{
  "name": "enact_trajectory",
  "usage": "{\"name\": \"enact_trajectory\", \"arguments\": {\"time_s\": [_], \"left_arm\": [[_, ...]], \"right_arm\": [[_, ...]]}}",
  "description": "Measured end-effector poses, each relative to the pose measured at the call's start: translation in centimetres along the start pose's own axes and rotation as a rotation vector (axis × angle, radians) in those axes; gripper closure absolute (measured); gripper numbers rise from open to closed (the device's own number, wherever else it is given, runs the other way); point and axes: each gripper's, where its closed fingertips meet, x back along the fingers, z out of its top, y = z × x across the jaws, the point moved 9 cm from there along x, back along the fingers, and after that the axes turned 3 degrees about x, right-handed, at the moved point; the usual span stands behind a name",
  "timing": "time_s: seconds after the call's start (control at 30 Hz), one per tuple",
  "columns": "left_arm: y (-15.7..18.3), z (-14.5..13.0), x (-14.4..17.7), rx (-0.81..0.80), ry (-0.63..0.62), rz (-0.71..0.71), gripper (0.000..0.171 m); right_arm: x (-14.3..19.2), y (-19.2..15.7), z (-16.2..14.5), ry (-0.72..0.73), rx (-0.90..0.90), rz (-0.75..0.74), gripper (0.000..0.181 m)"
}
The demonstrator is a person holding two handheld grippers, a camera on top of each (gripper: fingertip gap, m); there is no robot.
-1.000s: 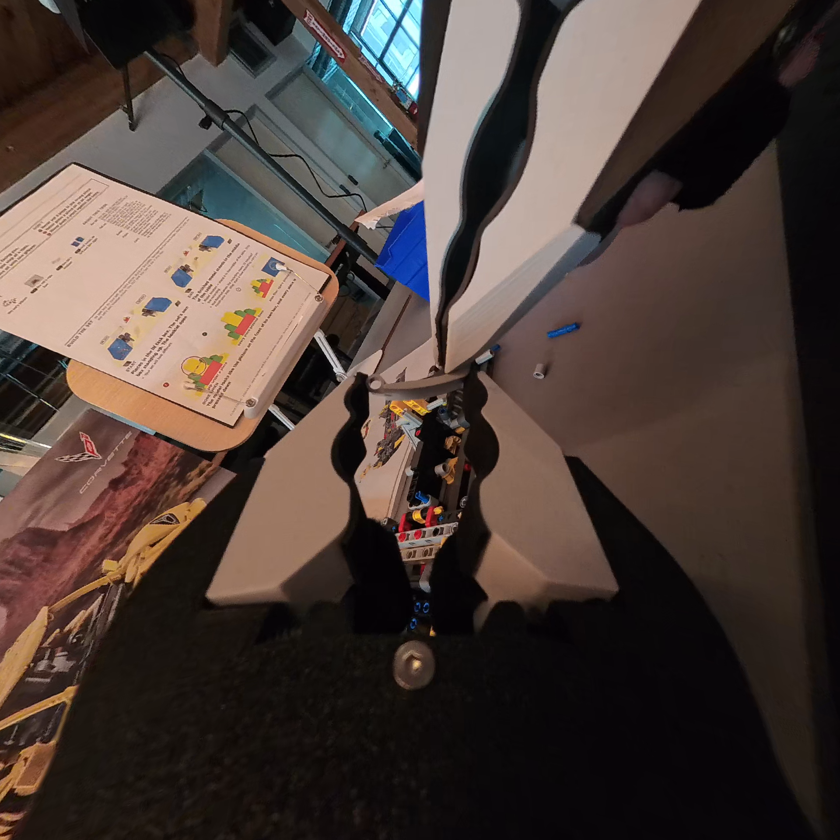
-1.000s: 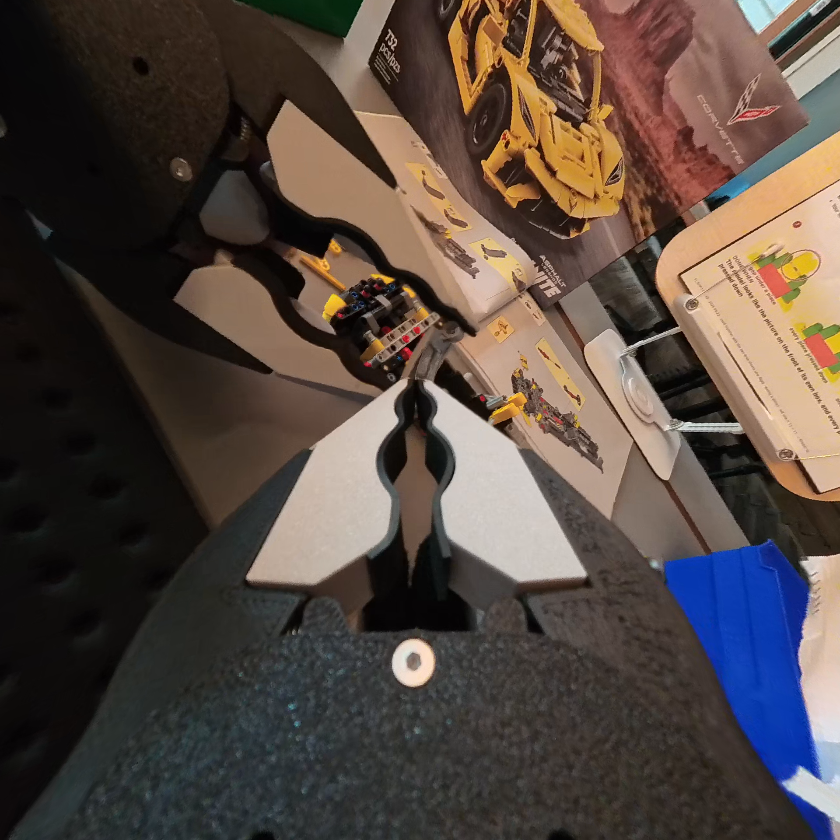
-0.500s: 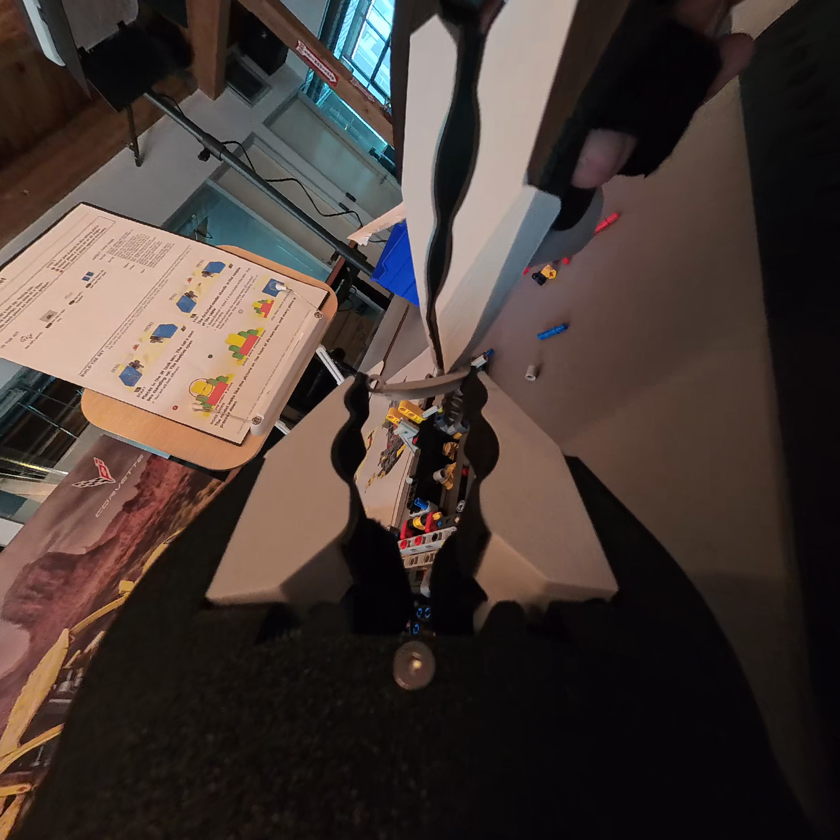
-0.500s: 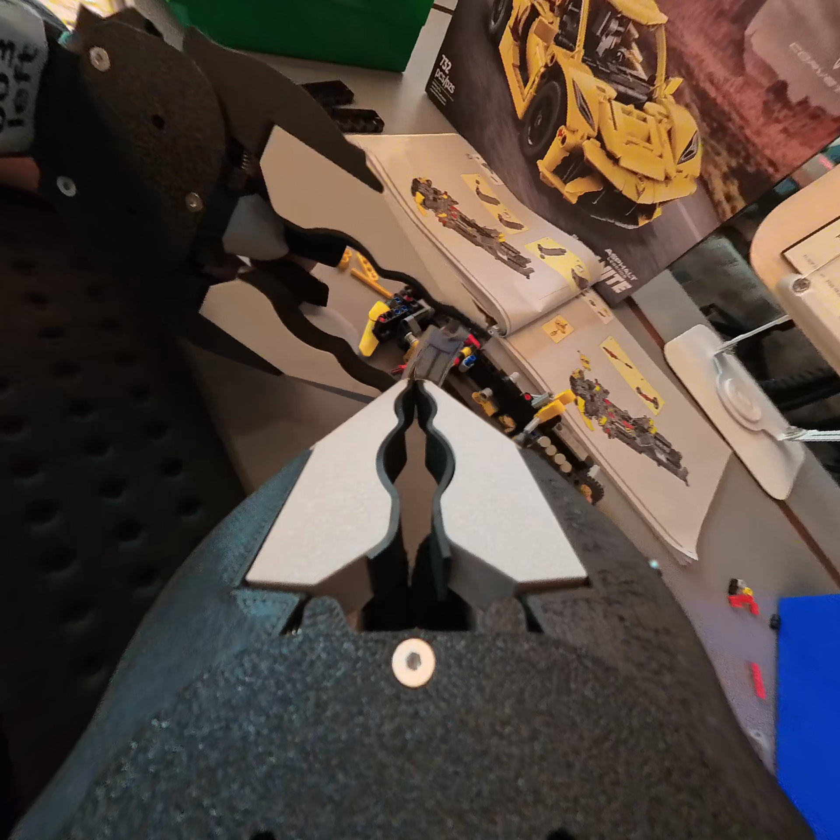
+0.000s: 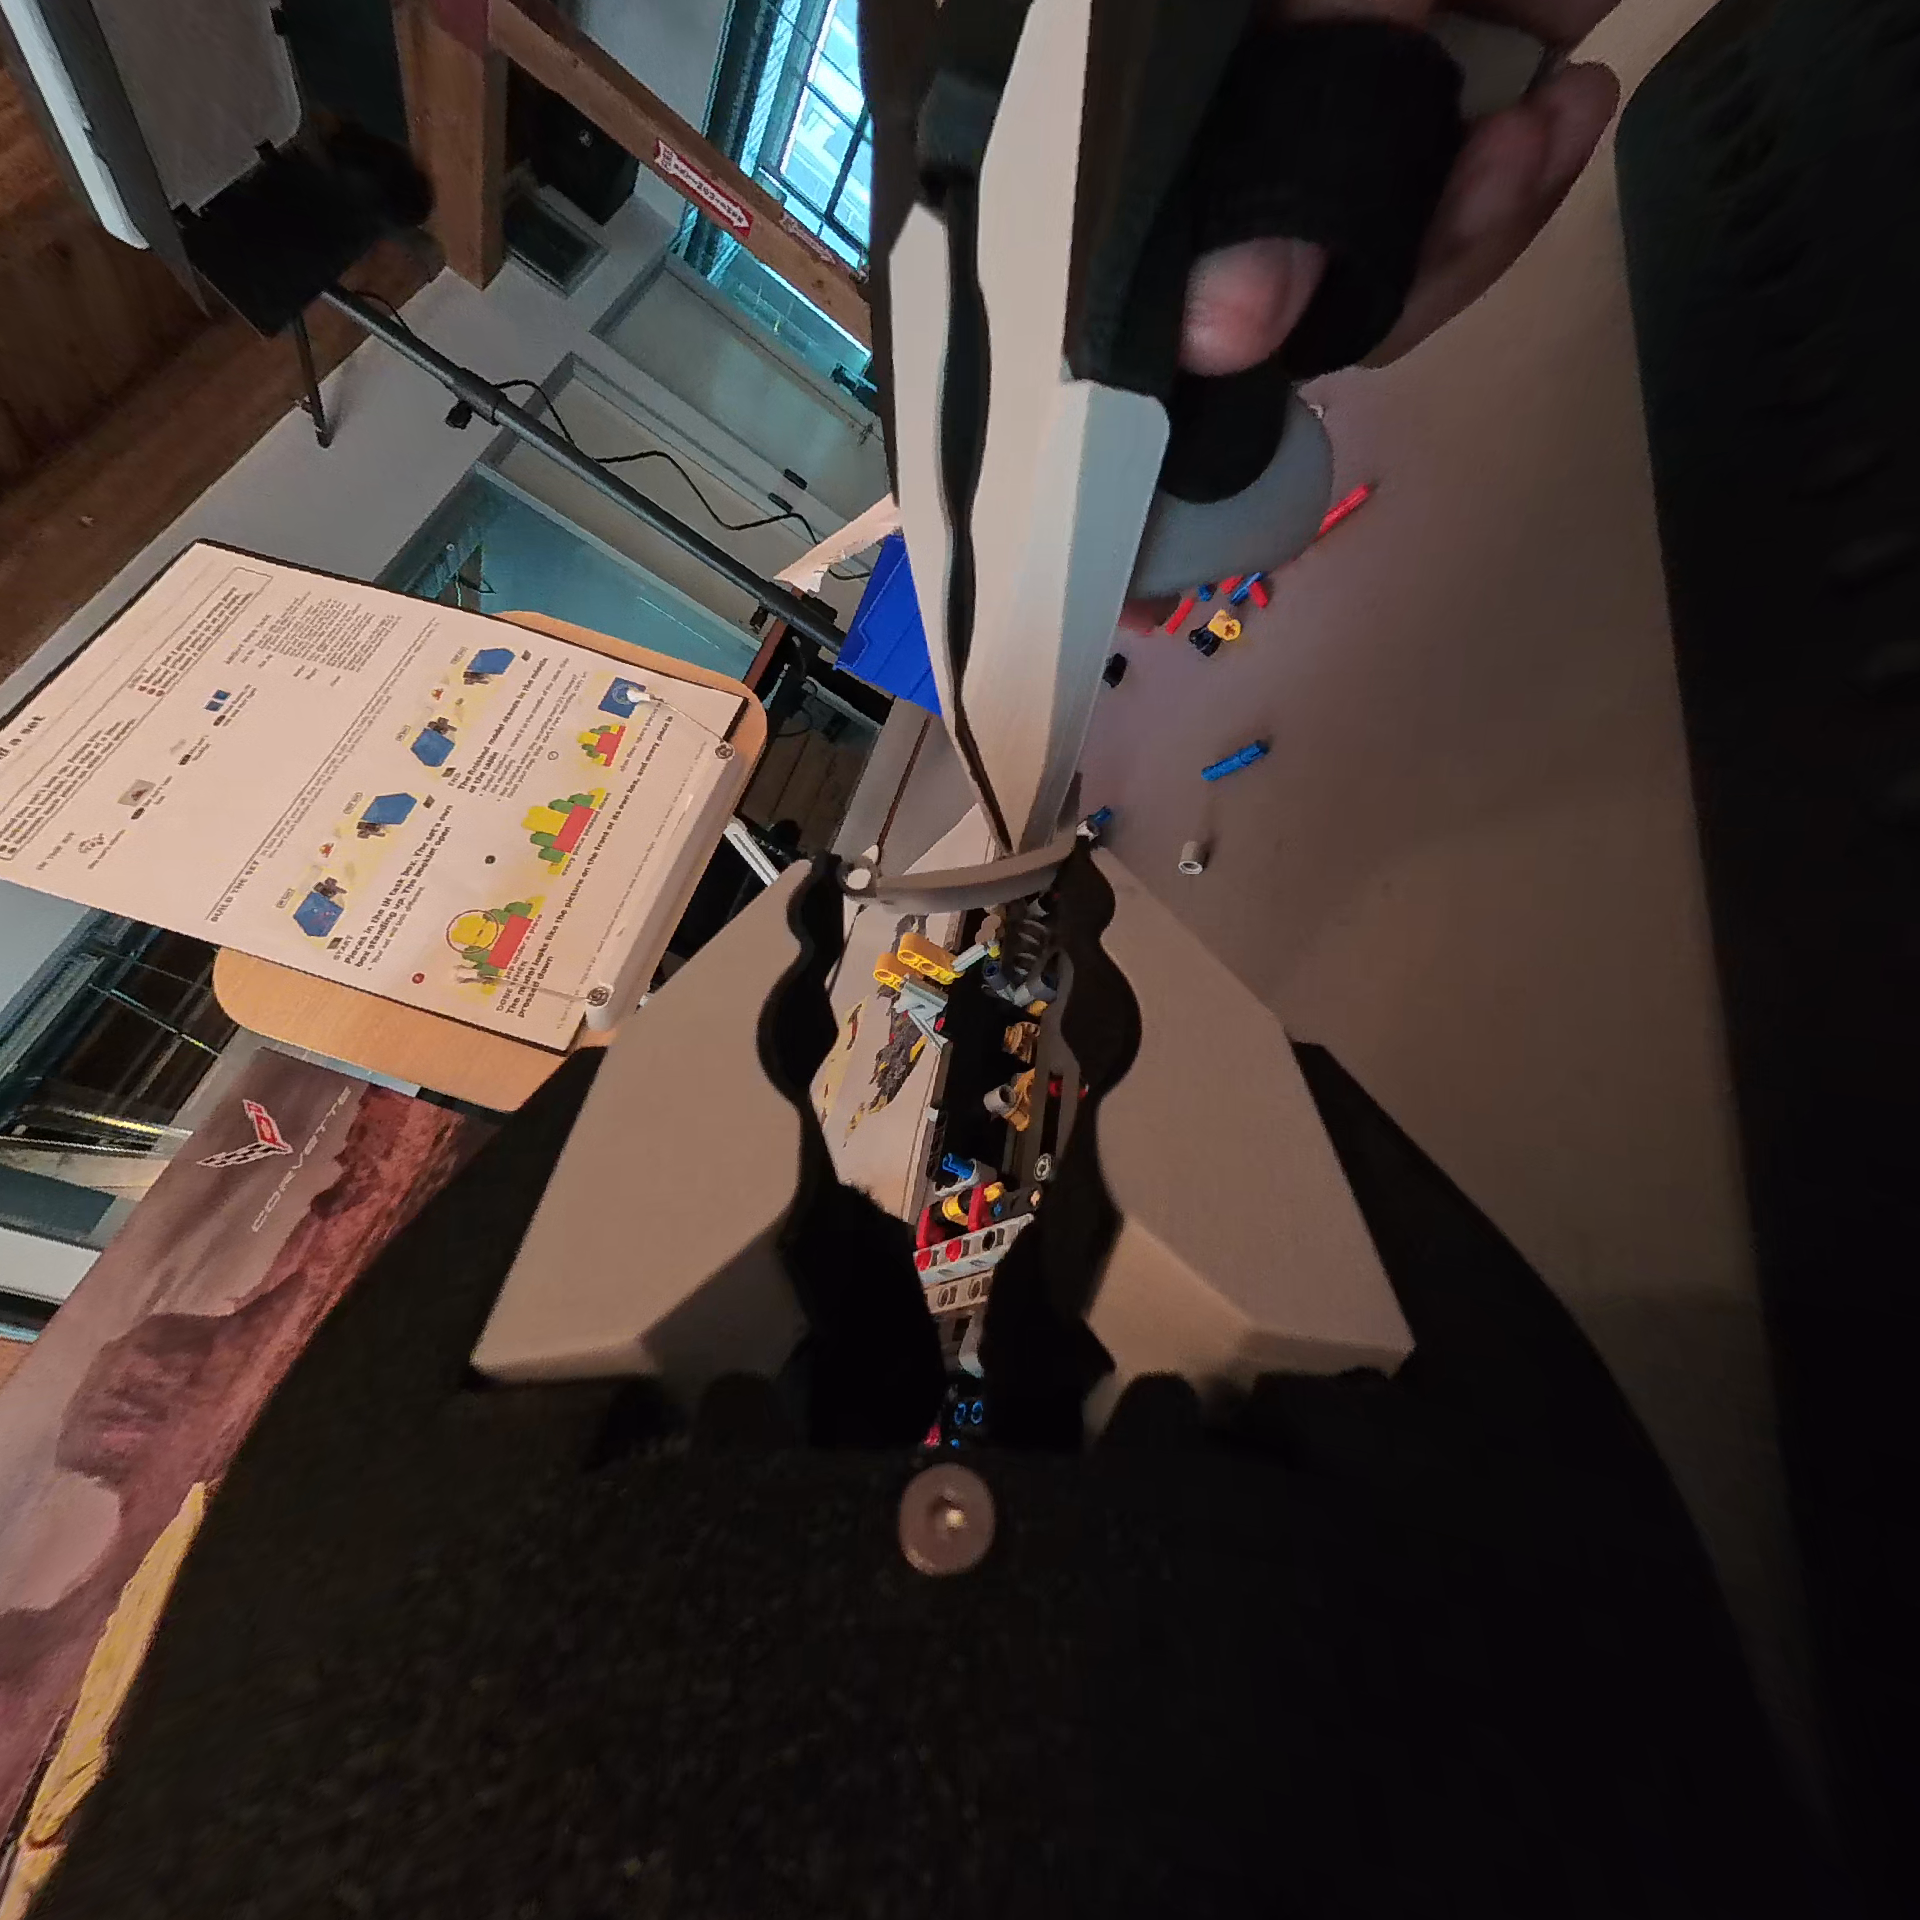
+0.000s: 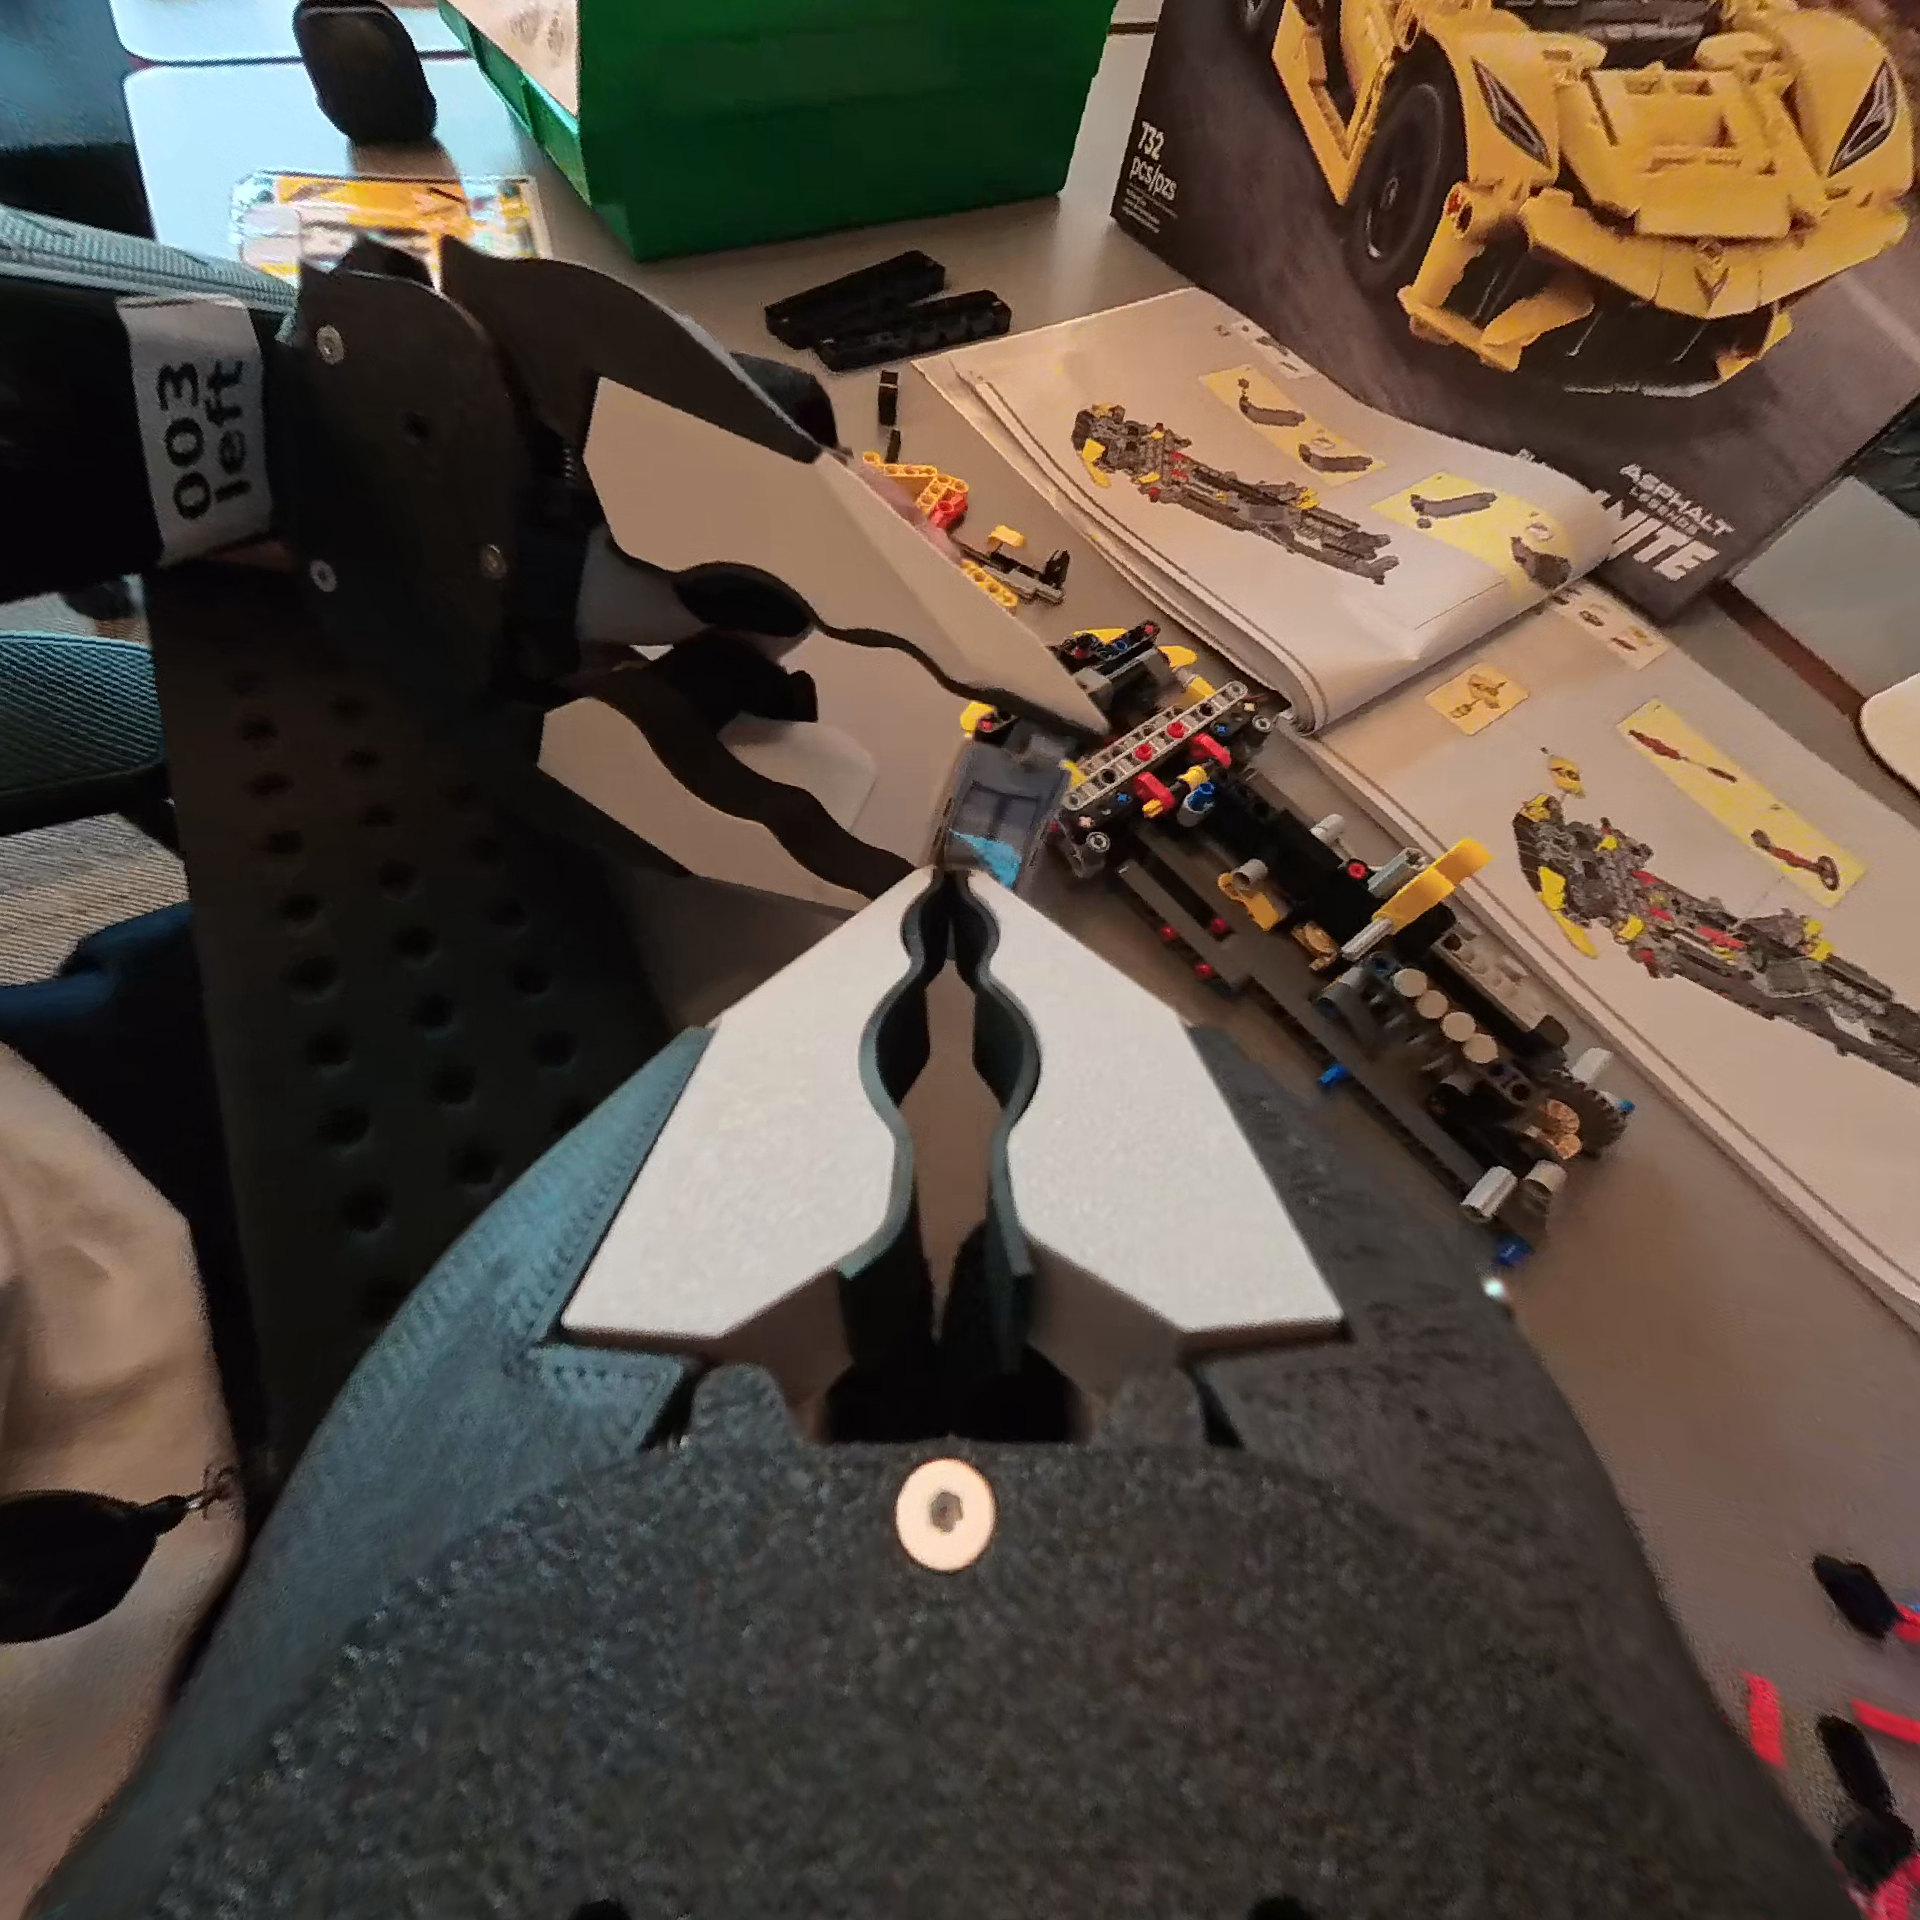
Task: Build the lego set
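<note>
The long black Lego chassis (image 6: 1299, 904) lies on the table beside the open instruction booklet (image 6: 1299, 540). My left gripper (image 6: 997, 795) comes in from the left. Its jaws stand partly apart around the chassis's near end and look closed on it. In the left wrist view the chassis (image 5: 987, 1091) runs between my left gripper's (image 5: 956, 873) fingers. My right gripper (image 6: 951, 883) is shut on a small grey panel piece (image 6: 997, 810), held against that end of the chassis. In the left wrist view the right gripper (image 5: 1013, 821) points down from above, and the grey piece (image 5: 956, 883) spans the left fingertips.
The set's box (image 6: 1558, 208) and a green bin (image 6: 831, 104) stand at the back. Black beams (image 6: 883, 307) and yellow parts (image 6: 935, 499) lie behind the left gripper. Red and black pins (image 6: 1849, 1714) lie at the right. An instruction sheet (image 5: 364, 779), a blue bin (image 5: 883, 623) and loose pins (image 5: 1231, 764) also show.
The right gripper has swung round and lowered with the grey piece, now at the chassis's near end. The left gripper has barely moved and its jaw gap is unchanged.
</note>
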Motion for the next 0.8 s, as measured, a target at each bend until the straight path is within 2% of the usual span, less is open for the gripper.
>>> {"name": "enact_trajectory", "arguments": {"time_s": [0.6,0.8], "left_arm": [[0.2,0.3,0.0,-0.016,0.014,0.0,0.133],[0.3,0.4,0.0,-0.022,0.021,-0.002,0.133]], "right_arm": [[0.0,1.5,-0.8,0.051,-0.19,0.183,0.177],[-0.1,2.3,-1.4,0.081,-0.301,0.308,0.175]]}}
